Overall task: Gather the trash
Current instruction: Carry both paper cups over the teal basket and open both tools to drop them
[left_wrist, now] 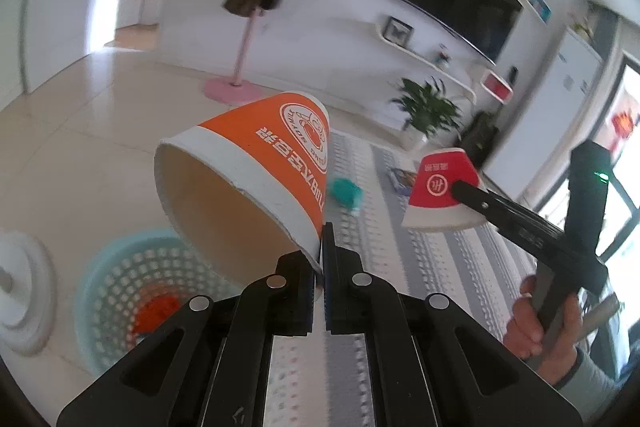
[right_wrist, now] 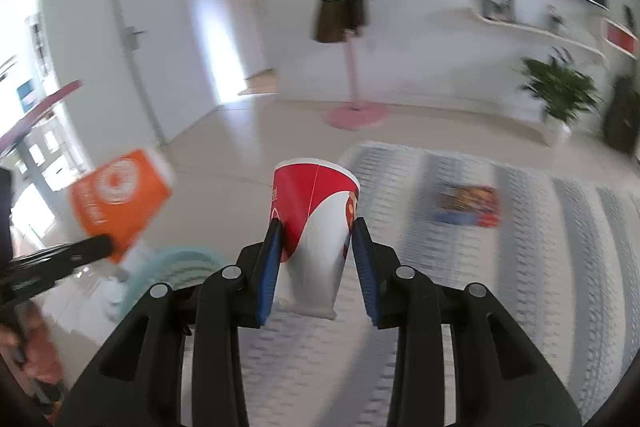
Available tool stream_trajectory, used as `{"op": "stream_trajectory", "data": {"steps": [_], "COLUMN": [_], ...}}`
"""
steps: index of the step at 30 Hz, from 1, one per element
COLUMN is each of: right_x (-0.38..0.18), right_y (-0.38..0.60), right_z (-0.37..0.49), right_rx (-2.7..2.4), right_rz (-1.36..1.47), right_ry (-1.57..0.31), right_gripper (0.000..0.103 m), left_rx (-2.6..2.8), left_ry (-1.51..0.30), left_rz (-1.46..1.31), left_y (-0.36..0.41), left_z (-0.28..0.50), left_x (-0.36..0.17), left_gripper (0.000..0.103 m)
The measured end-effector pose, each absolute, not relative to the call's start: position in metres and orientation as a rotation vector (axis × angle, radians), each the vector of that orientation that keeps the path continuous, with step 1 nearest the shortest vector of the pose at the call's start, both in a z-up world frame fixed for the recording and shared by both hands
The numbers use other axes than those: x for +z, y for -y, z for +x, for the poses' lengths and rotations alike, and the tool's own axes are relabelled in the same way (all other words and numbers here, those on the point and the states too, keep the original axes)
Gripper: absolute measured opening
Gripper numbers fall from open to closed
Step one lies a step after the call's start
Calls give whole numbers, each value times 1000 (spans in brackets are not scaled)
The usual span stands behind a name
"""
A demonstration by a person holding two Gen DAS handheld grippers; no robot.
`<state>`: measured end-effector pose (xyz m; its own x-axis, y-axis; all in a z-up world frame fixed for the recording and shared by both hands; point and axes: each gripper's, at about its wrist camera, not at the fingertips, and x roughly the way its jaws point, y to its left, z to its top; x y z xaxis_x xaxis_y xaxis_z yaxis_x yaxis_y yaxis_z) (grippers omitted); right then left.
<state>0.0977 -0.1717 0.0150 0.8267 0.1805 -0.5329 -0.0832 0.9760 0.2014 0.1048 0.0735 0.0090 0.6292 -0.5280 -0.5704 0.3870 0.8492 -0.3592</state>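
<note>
My left gripper [left_wrist: 320,255] is shut on the rim of an orange and white paper cup [left_wrist: 256,171], held in the air with its mouth turned down and left, above a light blue mesh basket [left_wrist: 124,291]. The basket holds something orange. My right gripper [right_wrist: 316,239] is shut on a red and white paper cup [right_wrist: 316,211], upside down, squeezed at its sides. In the left wrist view the red cup [left_wrist: 440,191] hangs at the right in the right gripper [left_wrist: 464,191]. In the right wrist view the orange cup [right_wrist: 120,195] is at the left, above the basket [right_wrist: 176,267].
A grey striped rug [left_wrist: 400,247] covers the floor, with a teal object [left_wrist: 346,191] and a colourful flat packet [right_wrist: 468,205] on it. A pink coat stand [left_wrist: 236,83], a potted plant [left_wrist: 424,111], a TV and wall shelves are behind. A white round object [left_wrist: 20,287] sits left of the basket.
</note>
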Motion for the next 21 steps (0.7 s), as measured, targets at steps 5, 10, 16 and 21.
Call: {"op": "stream_trajectory", "data": {"steps": [5, 10, 16, 21], "right_x": [19, -4, -36, -56], "right_y": [113, 68, 29, 7], "right_z": [101, 113, 121, 125], "right_rx": [241, 298, 352, 375], "right_rz": [120, 94, 67, 49], "right_ry": [-593, -664, -752, -805], "right_gripper": [33, 33, 33, 34], "left_rx": [-463, -415, -367, -355], "left_ry": [-765, -847, -964, -1030], "left_rz": [-270, -311, -332, -317], "left_y": [-113, -135, -148, -152], "left_z": [115, 129, 140, 146], "left_x": [-3, -25, -56, -72], "left_gripper": [1, 1, 2, 2]}}
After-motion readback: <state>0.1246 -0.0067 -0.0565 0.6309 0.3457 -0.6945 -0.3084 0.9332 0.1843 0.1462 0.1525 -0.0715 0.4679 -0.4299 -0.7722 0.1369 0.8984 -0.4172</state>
